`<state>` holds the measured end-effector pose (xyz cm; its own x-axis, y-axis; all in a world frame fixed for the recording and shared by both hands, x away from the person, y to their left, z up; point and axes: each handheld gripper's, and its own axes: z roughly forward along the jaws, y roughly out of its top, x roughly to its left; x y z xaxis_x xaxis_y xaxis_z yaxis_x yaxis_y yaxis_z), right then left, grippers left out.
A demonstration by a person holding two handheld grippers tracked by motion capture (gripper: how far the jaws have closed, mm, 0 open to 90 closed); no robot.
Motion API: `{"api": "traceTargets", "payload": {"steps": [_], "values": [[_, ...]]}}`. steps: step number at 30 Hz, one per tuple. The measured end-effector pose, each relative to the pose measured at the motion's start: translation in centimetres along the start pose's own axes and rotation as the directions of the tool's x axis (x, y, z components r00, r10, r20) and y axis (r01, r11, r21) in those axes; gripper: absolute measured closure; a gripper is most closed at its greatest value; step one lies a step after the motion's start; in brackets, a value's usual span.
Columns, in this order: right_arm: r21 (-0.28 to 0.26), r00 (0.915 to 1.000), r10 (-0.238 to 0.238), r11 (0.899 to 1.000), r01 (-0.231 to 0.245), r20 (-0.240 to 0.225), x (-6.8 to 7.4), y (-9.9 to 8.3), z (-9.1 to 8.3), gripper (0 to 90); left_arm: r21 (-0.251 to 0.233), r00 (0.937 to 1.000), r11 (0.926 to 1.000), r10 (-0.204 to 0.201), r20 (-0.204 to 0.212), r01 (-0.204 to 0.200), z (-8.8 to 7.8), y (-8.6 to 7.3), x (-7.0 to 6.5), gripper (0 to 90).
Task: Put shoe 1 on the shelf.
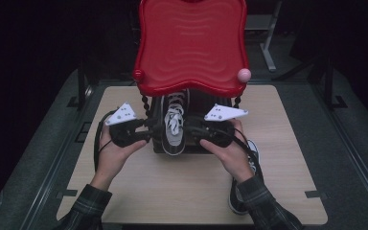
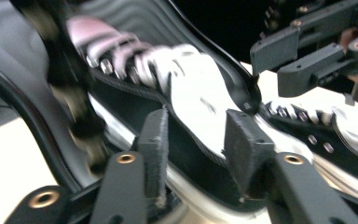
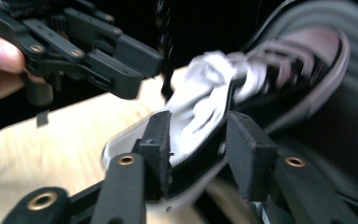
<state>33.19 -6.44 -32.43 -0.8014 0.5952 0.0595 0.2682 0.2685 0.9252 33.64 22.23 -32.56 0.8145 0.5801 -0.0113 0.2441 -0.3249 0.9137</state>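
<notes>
- Left hand-held gripper [image 1: 146, 130]: held in the person's left hand, at the left flank of the shoe; jaws spread, with the shoe's black side edge between the pads [image 2: 154, 140] but not clearly pressed by them.
- Right hand-held gripper [image 1: 195, 129]: held in the right hand, at the shoe's right flank; jaws likewise spread, straddling the collar and sole edge of the shoe, pads not seen clamping.
- Shoe [image 1: 173, 124]: black canvas lace-up with white laces, white tongue and a pale rubber sole rim; stands in the middle of the worktop, between the two grippers and partly under the front lip of the red tray, toe towards the person. The gripper views are blurred, so finer detail cannot be told.
- Second shoe [image 1: 242, 191]: black with a white sole, lying at the worktop's right near side beneath the right forearm.
- Red tray [image 1: 191, 43]: wavy-rimmed, raised above the far half of the worktop, with a pink ball [image 1: 244, 74] at its right front corner.
- Worktop [image 1: 287, 158]: pale wood grain, rounded corners, bare at left and right.
- Surroundings: dark grey floor and a dim room on all sides.
</notes>
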Motion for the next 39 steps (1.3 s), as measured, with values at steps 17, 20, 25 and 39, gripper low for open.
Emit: {"api": "traceTargets", "payload": {"steps": [17,20,25,39], "values": [[0.209,0.9993,-0.024,0.977,0.030,-0.030,1.8,-6.2,3.1,46.3,0.174,0.9967,0.9814,0.078,0.021,-0.080,2.2,-5.6,-2.3,45.0],[0.211,0.9992,-0.027,0.977,0.032,-0.030,2.1,-6.3,3.8,45.7,0.182,0.9959,0.9791,0.087,0.024,-0.090,2.7,-5.6,-2.2,44.3],[0.233,0.9990,-0.042,0.971,0.044,-0.012,2.1,-6.1,4.0,48.6,0.192,0.9953,0.9766,0.095,0.013,-0.096,2.8,-5.3,-2.6,47.1],[0.229,0.9959,-0.077,0.971,0.065,0.046,1.3,-4.1,3.8,51.4,0.171,0.9935,0.9826,0.087,-0.073,-0.073,3.4,-3.4,-2.7,52.8]]}}
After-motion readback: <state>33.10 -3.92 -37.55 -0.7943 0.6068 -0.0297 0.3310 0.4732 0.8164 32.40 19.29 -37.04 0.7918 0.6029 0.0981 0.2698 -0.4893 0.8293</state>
